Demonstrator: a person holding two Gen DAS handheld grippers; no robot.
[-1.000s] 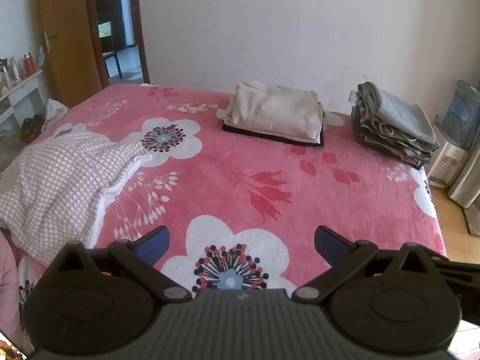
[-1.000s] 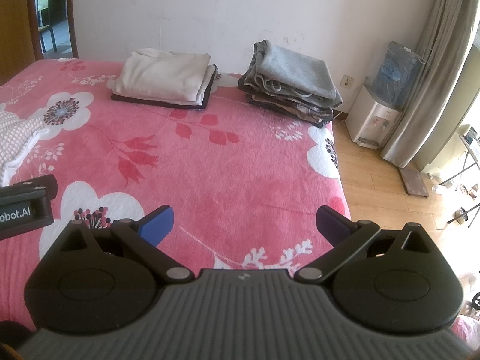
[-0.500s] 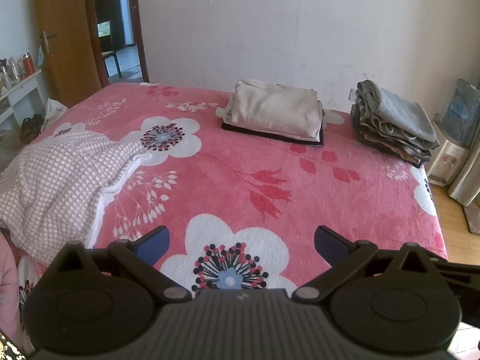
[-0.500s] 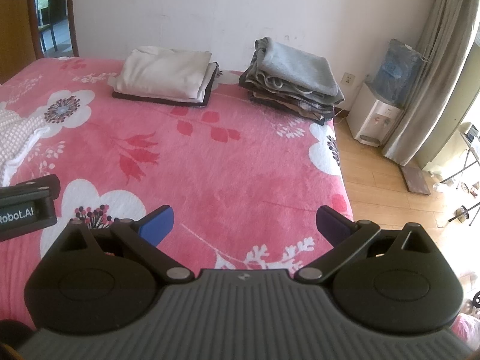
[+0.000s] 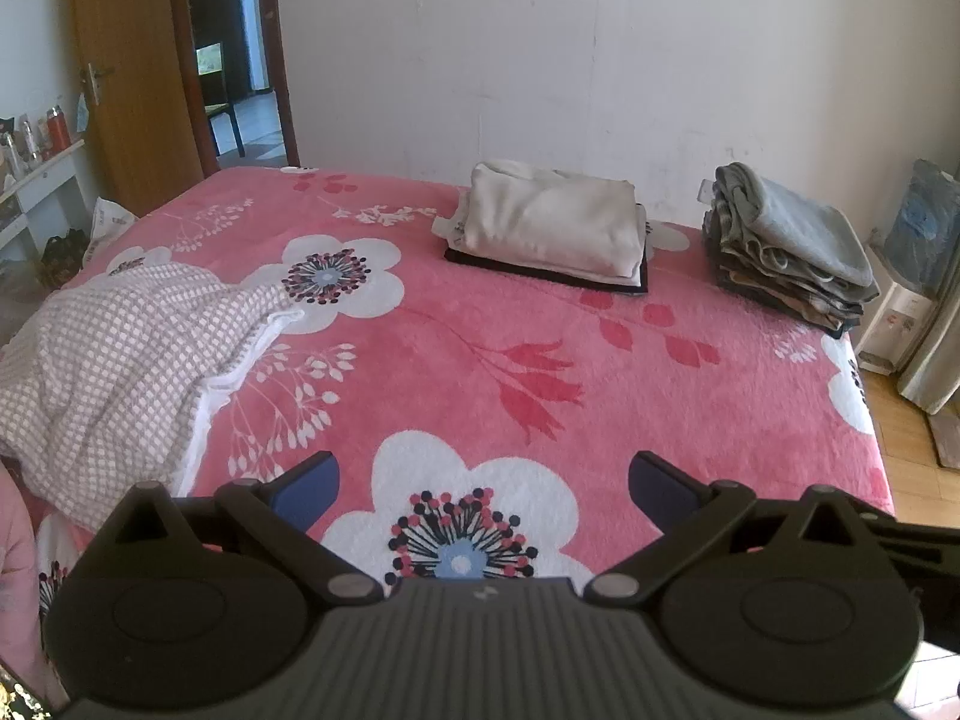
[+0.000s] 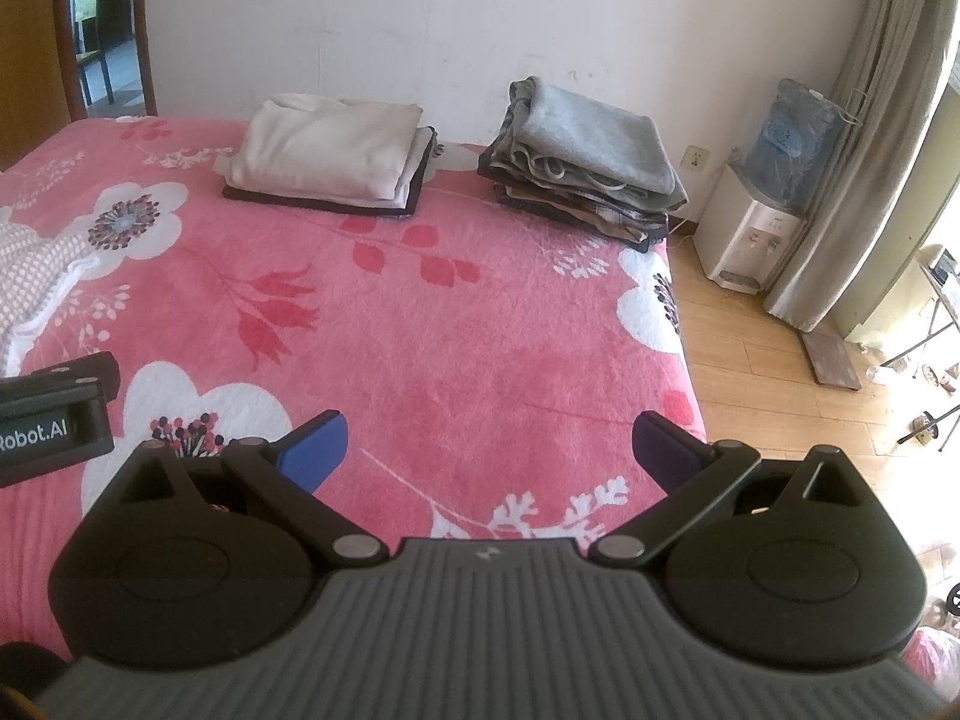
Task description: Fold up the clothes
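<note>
Both the left gripper and right gripper have fingers spread, holding nothing. Risk imo: grabbing the checked cloth by one layer, so it bunches up.

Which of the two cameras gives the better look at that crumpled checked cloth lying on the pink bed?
The left wrist view: the crumpled grey-and-white checked cloth spreads wide across its left side. The right wrist view catches only an edge of it at the far left.

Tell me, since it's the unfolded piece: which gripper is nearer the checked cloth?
Left. The left gripper hovers just right of the checked cloth; the right gripper sits farther right.
</note>
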